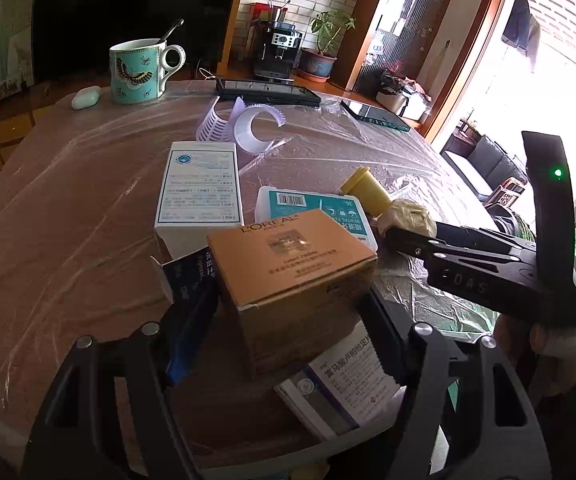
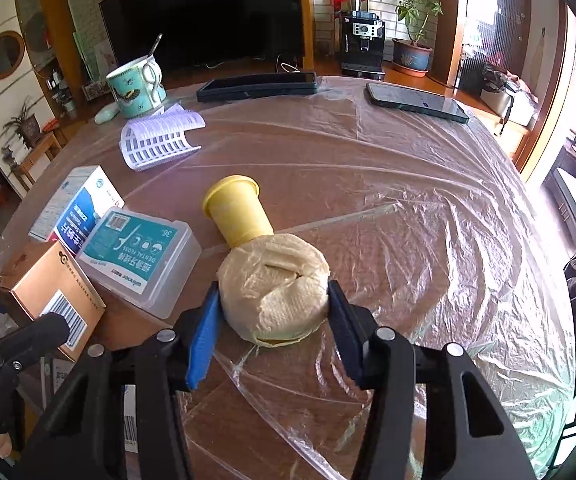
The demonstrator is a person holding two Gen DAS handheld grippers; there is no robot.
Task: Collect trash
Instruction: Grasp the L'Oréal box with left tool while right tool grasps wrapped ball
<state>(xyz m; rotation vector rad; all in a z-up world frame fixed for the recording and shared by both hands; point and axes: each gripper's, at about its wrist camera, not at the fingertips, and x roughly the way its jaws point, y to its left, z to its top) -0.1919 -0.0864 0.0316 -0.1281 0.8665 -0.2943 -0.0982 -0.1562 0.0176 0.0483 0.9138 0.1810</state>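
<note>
Left gripper (image 1: 288,312): its two pads stood against the sides of the tan carton (image 1: 291,276), so it was clamped on this box, which sat straight in front of it.

Right gripper (image 2: 274,312): its blue pads (image 2: 202,340) pressed both flanks of the beige paper wad (image 2: 276,288); it was closed on the wad.

Other trash: the yellow cup (image 2: 238,212) lay on its side just beyond the wad, touching it. The dental floss case (image 2: 140,252) lay to the left of the right gripper, near the carton. A white medicine box (image 1: 200,192) lay beyond the carton, and a leaflet box (image 1: 339,392) partly under it.

Table cover: a thin plastic film (image 2: 427,220) covered the table, wrinkled, and ran under the wad.

Risk, film: I judge the right pads could pinch the film together with the wad; lifting would then drag the cover and disturb the mug (image 2: 136,88) and phones.

Risk, wad: soft paper may compress and slip out.

Risk, carton: the carton leaned on other boxes; lifting could knock them or crush its thin walls.

Risk, grippers: both stood close together, so a collision was possible.
</note>
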